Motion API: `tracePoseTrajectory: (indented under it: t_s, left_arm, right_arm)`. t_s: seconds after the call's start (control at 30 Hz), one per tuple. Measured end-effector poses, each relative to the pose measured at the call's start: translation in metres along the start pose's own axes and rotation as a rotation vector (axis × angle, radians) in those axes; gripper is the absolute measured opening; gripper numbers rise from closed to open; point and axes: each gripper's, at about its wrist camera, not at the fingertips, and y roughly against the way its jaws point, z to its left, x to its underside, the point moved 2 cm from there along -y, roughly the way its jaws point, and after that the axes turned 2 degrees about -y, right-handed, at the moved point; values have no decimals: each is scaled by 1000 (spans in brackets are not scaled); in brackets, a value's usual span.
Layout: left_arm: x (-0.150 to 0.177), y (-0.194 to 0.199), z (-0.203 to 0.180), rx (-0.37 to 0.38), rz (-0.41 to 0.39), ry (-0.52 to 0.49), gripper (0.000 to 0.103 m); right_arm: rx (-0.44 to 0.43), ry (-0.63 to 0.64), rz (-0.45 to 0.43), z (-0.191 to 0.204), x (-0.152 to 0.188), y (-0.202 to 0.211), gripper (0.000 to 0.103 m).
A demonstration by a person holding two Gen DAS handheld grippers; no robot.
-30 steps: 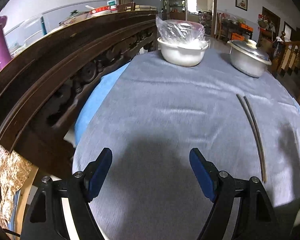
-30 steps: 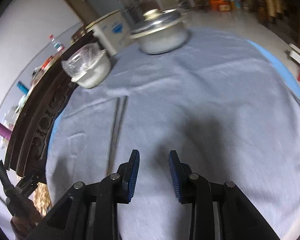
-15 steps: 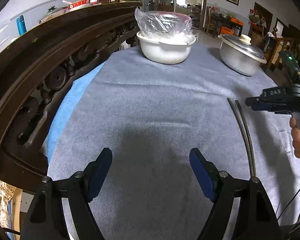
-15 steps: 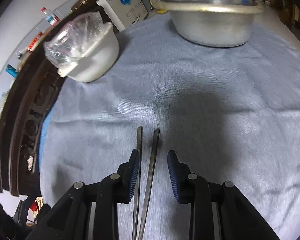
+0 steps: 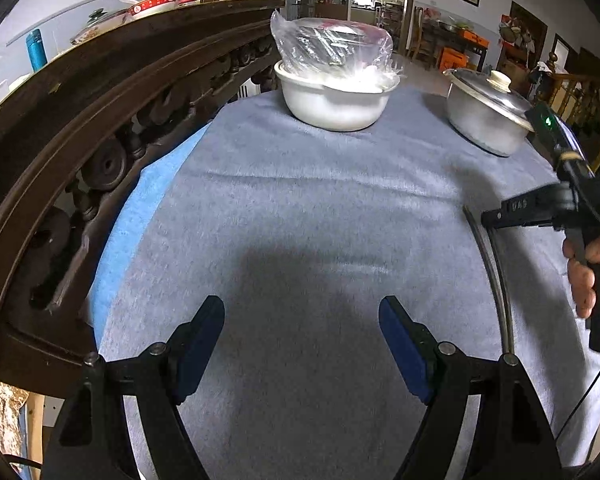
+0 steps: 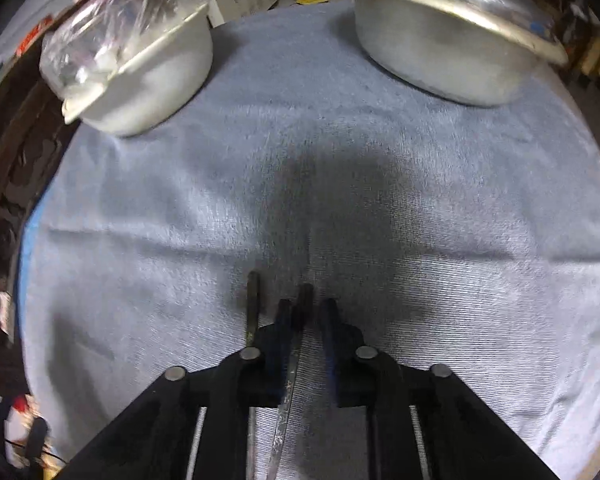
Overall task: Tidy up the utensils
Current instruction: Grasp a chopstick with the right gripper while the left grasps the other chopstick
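Two chopsticks (image 6: 256, 304) lie before the bowl (image 6: 156, 76), pot (image 6: 452, 64) apparently right.

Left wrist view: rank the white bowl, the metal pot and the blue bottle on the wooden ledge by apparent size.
1. white bowl, about level with
2. metal pot; partly hidden by the right gripper, so their order is unsure.
3. blue bottle, smallest, though farther away.

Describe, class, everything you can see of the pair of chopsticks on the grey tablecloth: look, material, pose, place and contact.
The chopsticks are two long, thin, dark sticks, worn and slightly glossy; whether wood or metal is unclear. They lie flat, nearly parallel, on the grey tablecloth, nearer than the white bowl and the metal pot. The right gripper has just been closing on one stick near its far end; the other stick lies just outside its left finger. The left gripper is open, well clear.
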Motion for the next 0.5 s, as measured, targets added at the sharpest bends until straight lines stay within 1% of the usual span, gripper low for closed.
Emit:
tracePoseTrajectory:
  t_s: [0.07,0.13,0.23,0.3,0.37,0.43,0.5]
  left_arm:
    - [-4,0,-4,4,0,-3,80]
    - [-10,-2,-11,19,7,-8,80]
    - [-20,-6,-25,55,21,-34,80]
    - [-31,-11,-39,87,34,-58,80]
    - [-44,-19,-56,135,54,-84,80]
    - [-60,-33,-77,181,88,-114,80]
    - [-73,-48,-97,229,143,-128,79]
  right_arm:
    - [-12,-7,5,-1,3,1,7]
    - [-32,-23,7,-7,7,2,6]
    - [-11,-36,-12,-22,18,9,6]
    - [-15,-59,-21,-39,28,17,6]
    - [-12,-74,-30,-55,35,24,6]
    - [-16,-96,-27,-74,45,31,6]
    - [-17,-115,-21,-94,45,34,6]
